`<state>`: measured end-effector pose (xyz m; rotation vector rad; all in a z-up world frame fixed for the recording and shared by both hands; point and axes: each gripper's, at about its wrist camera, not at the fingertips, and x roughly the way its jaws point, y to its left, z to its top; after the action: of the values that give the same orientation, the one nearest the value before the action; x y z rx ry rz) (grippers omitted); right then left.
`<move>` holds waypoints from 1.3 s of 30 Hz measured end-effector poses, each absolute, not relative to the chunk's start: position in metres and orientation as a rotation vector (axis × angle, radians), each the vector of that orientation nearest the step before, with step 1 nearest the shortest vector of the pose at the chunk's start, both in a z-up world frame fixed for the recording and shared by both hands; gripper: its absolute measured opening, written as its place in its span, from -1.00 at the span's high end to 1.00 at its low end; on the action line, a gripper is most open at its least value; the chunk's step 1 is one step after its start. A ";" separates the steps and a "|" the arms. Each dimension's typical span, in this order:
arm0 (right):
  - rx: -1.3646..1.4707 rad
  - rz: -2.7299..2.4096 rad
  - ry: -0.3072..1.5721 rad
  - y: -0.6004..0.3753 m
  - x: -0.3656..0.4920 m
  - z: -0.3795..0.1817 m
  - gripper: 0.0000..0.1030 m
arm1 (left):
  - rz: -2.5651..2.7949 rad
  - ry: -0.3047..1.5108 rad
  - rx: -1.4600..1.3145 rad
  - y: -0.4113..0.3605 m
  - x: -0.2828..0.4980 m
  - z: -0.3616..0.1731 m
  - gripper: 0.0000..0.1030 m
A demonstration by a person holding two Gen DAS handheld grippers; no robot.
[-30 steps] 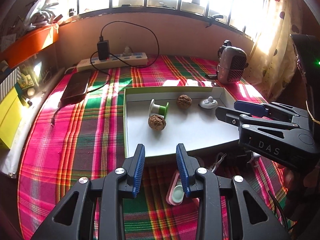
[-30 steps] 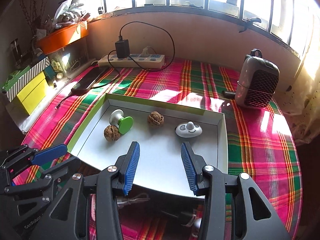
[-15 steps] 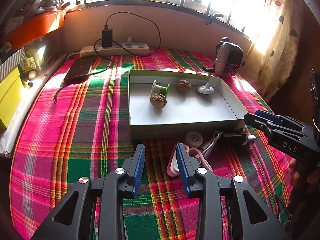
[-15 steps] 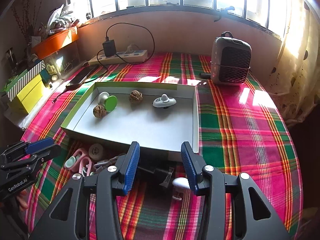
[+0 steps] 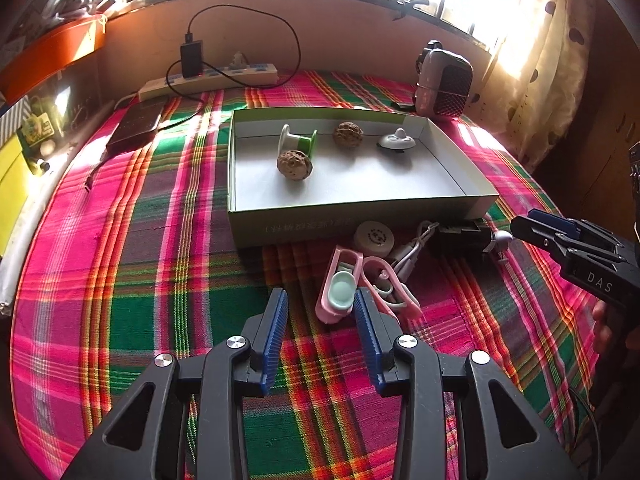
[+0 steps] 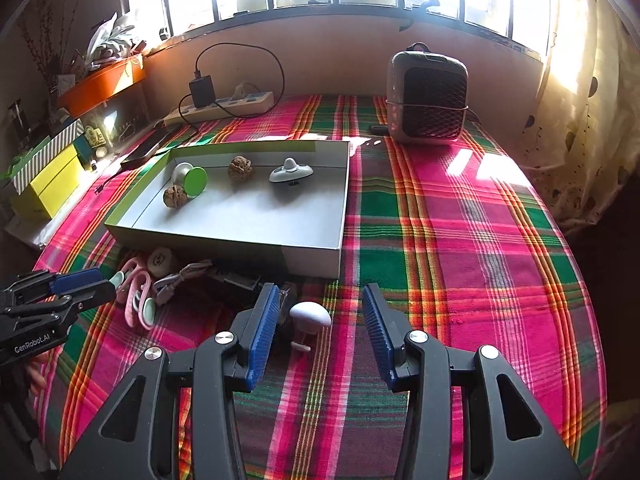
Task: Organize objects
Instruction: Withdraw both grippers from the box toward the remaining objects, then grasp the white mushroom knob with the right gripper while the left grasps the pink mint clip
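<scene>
A shallow white box point(image 5: 236, 184) point(image 6: 340, 216) with green sides lies on the plaid cloth. It holds two walnuts point(image 5: 295, 165) point(image 5: 348, 134), a green-and-white spool point(image 5: 298, 142) and a grey knob-shaped piece point(image 5: 396, 142). In front of the box lie pink clips point(image 5: 340, 292) point(image 6: 136, 300), a round white disc point(image 5: 374, 236), a white cable point(image 5: 412, 252), a black block point(image 5: 460, 238) and a white mushroom-shaped piece point(image 6: 310, 314). My left gripper point(image 5: 320, 316) is open just before the pink clips. My right gripper point(image 6: 320, 320) is open above the mushroom piece.
A small grey heater point(image 6: 426, 98) stands at the back right. A power strip with a charger point(image 5: 208, 78) and a dark phone point(image 5: 138, 126) lie at the back left. Yellow boxes point(image 6: 44, 176) and an orange planter point(image 6: 100, 84) line the left edge. A curtain point(image 6: 580, 120) hangs on the right.
Both grippers have pulled back from over the box toward the near edge of the table. The loose things in front of the box have come into view. Both stay open.
</scene>
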<state>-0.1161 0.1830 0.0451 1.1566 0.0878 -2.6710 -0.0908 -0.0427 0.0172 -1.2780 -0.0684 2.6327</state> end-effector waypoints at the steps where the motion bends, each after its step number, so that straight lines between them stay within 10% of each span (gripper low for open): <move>1: 1.163 -2.670 0.090 0.184 -0.117 0.044 0.14 | 2.630 -0.063 -1.283 -0.042 -0.092 0.016 0.34; 39: 1.171 -2.496 0.108 0.175 -0.135 0.029 0.14 | 2.712 -0.051 -1.360 -0.046 -0.118 0.007 0.34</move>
<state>-0.1354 0.1751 0.0292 1.1710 0.1079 -2.4959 -0.1176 -0.0456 0.0066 -1.3598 -0.0515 2.7125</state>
